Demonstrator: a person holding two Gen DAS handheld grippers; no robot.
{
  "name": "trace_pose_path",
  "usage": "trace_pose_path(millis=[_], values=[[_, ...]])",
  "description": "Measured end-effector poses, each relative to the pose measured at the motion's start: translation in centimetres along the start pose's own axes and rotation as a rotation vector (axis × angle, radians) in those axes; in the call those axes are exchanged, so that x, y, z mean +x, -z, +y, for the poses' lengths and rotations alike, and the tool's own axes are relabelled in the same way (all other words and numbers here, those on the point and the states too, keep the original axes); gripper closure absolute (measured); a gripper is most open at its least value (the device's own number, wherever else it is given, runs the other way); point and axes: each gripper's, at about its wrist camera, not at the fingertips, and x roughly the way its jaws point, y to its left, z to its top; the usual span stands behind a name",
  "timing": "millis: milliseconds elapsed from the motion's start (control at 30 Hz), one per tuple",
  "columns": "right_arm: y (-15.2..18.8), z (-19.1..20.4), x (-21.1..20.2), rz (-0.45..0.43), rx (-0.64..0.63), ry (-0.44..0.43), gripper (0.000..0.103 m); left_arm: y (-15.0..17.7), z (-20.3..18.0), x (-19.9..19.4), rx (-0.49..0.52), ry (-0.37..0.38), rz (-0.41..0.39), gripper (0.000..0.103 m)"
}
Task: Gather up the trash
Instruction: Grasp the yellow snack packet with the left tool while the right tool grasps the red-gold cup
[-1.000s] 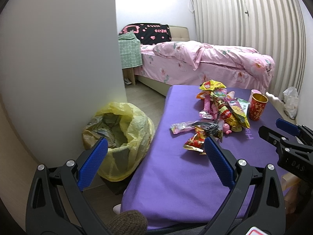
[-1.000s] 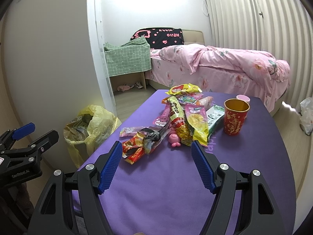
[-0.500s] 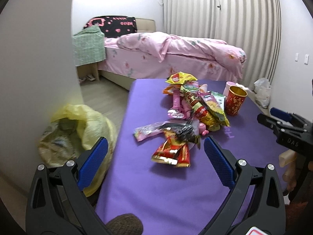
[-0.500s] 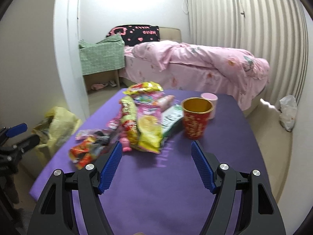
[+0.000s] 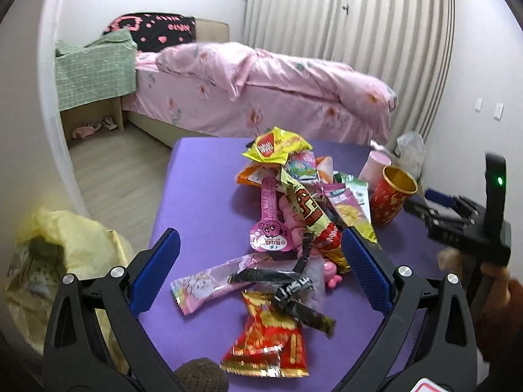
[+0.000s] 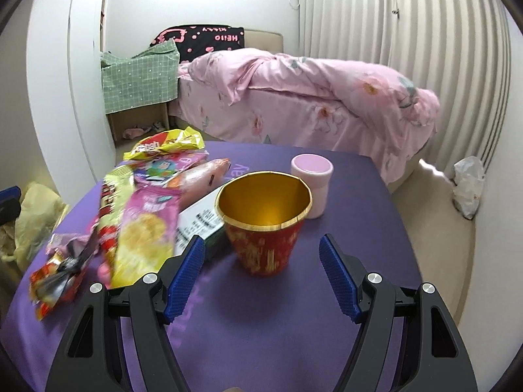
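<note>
Both views have swung right: your right gripper point(image 6: 261, 264), jaws spread and empty, now faces the red cup point(image 6: 264, 223) upright on the table point(image 6: 294, 326); left gripper point(image 5: 260, 269), released, hovers over wrappers point(image 5: 268, 336).

Bright, even indoor light; fisheye bending at the edges, motion blur smearing the wrappers point(image 6: 108, 225).

Black claw point(image 5: 260, 269) frames, blue ribbed pads point(image 5: 156, 277), silver screws, brown knitted sleeve point(image 5: 500, 323)
</note>
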Motion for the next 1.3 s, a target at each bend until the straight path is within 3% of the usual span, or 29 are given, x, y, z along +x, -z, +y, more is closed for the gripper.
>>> trace_pose_path(millis=[233, 300, 400, 533, 700, 833, 900, 967, 1000, 1067, 1167, 1300], values=[[-2.1, 0.3, 4.7, 0.024, -0.073, 0.038, 0.034, -2.6, 1.4, 2.9, 0.017, 0.018, 0.016, 0.009], [-2.6, -0.1, 4.9, 0.03, -0.063, 0.016, 0.042, -3.9, 1.6, 3.7, 0.028, 0.05, 0.009, 0.009], [-3.1, -1.0, 4.1, 0.021, -0.015, -0.027, 0.047, -5.9, 1.6, 5.5, 0.043, 0.102, 0.008, 0.011], [-3.0, -1.4, 2.5, 0.021, 0.015, 0.007, 0.048, -8.9, 1.8, 9.3, 0.034, 0.141, 0.016, 0.017], [-2.0, -2.1, 0.9, 0.038, 0.043, 0.021, 0.048, -11.9, 2.4, 15.4, -0.023, 0.172, 0.093, 0.026], [-1.3, -2.3, 0.3, 0.042, 0.042, 0.039, 0.048, -13.4, 2.0, 18.8, -0.01, 0.192, 0.151, 0.029], [-1.0, -2.2, 0.2, 0.047, 0.035, 0.048, 0.048, -13.4, 1.6, 19.9, 0.006, 0.193, 0.186, 0.038], [-0.7, -2.4, 0.1, 0.053, 0.045, 0.041, 0.048, -13.0, 1.1, 21.0, 0.024, 0.195, 0.243, 0.06], [-0.7, -2.4, 0.1, 0.053, 0.049, 0.04, 0.048, -12.7, 0.8, 21.2, 0.033, 0.197, 0.266, 0.066], [-0.5, -2.4, -0.2, 0.047, 0.053, 0.043, 0.048, -12.1, 0.6, 20.6, 0.051, 0.177, 0.262, 0.085], [-0.5, -2.4, -0.5, 0.042, 0.058, 0.041, 0.048, -11.4, 0.2, 18.4, 0.064, 0.204, 0.234, 0.096], [-0.7, -2.3, -0.8, 0.036, 0.066, 0.032, 0.048, -11.0, -0.2, 15.6, 0.058, 0.23, 0.202, 0.097]])
